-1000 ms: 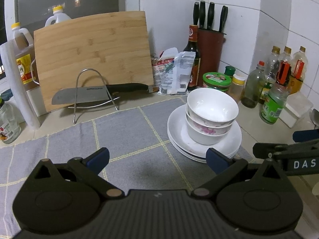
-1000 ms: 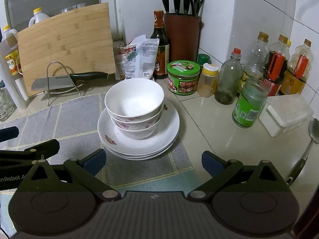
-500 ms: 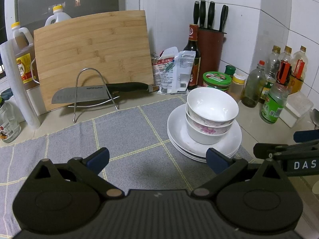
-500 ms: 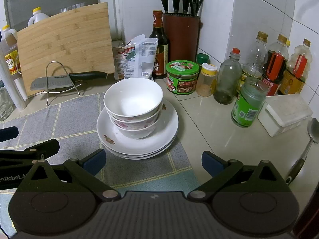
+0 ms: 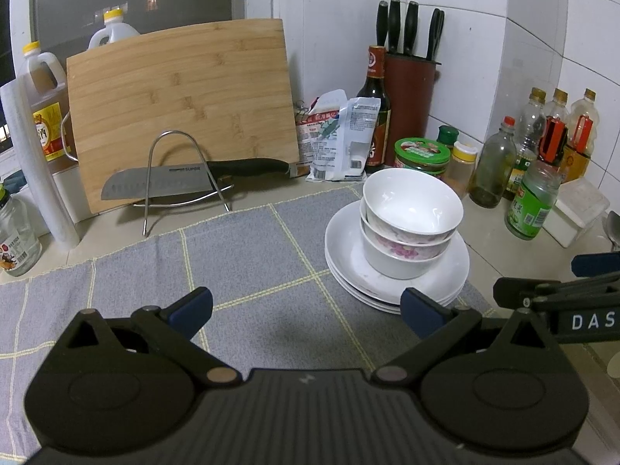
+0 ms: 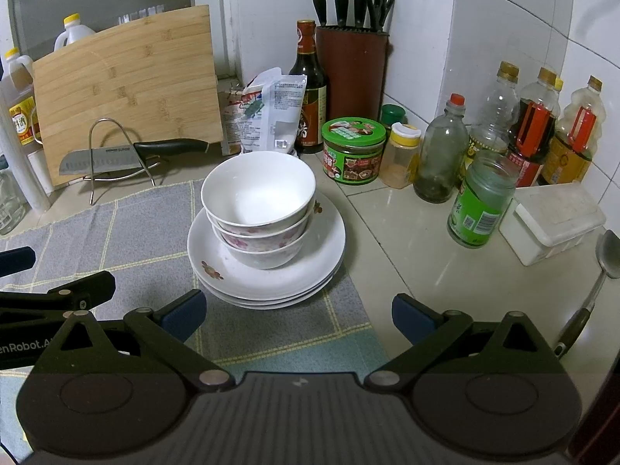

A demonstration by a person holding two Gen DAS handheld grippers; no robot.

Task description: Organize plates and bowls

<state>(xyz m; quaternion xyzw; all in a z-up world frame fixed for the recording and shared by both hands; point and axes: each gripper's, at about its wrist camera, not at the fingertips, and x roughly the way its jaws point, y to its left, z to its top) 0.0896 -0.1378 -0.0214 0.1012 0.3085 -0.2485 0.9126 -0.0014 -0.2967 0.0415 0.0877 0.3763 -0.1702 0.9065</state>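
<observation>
Barely anything shifted; both grippers, left [image 5: 306, 306] and right [image 6: 296, 314], gape wide, empty; nested white ceramic bowls [image 6: 257, 209] on stacked white plates [image 6: 310, 267] look slick, breakable: pinch rims

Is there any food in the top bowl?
Empty. The top bowl shows only its clean white inside in both views, nested in the bowls under it on the plates.

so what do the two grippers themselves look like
Both match: the left gripper and right gripper have matte black bodies, round pivot housings, angled black linkage arms with silver rivets, blue finger pads and a ribbed centre plate. White lettering marks their sides. No cables or sleeves show.
</observation>
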